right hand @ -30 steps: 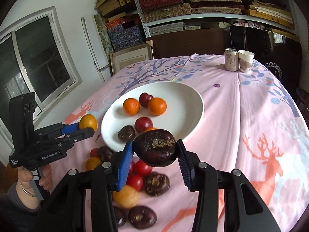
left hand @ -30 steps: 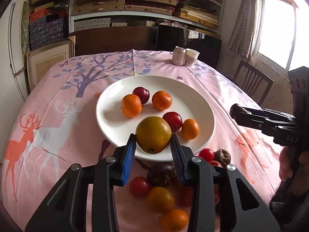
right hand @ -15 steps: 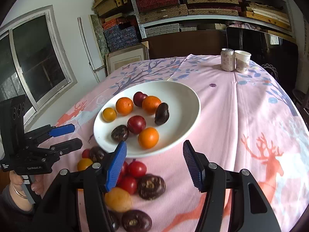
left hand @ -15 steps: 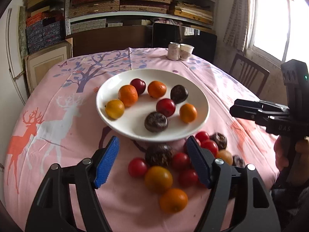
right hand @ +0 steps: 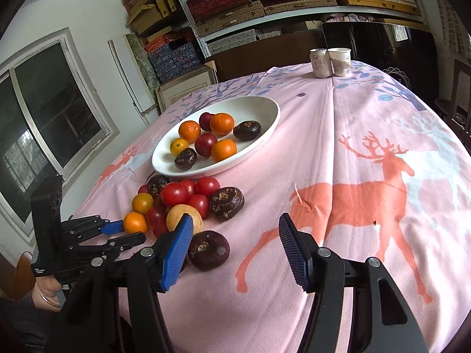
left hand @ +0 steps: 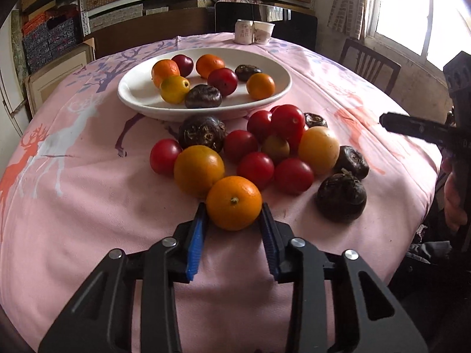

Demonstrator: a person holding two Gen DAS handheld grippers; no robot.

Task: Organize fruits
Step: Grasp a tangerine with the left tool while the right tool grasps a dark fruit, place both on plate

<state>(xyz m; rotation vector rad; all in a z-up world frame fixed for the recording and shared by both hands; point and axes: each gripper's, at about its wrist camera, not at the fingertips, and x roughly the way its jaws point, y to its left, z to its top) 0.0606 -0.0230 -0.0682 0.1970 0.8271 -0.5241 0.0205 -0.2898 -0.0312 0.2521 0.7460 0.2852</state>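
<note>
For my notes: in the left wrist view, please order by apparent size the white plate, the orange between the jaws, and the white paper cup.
1. white plate
2. orange, enlarged by nearness to the camera
3. white paper cup, far away

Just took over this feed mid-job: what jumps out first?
A heap of loose fruit on the pink deer-print tablecloth, just short of a white plate already holding eight pieces. The left gripper has just closed its jaws on the nearest orange; the right gripper hangs open by a dark fruit.
</note>
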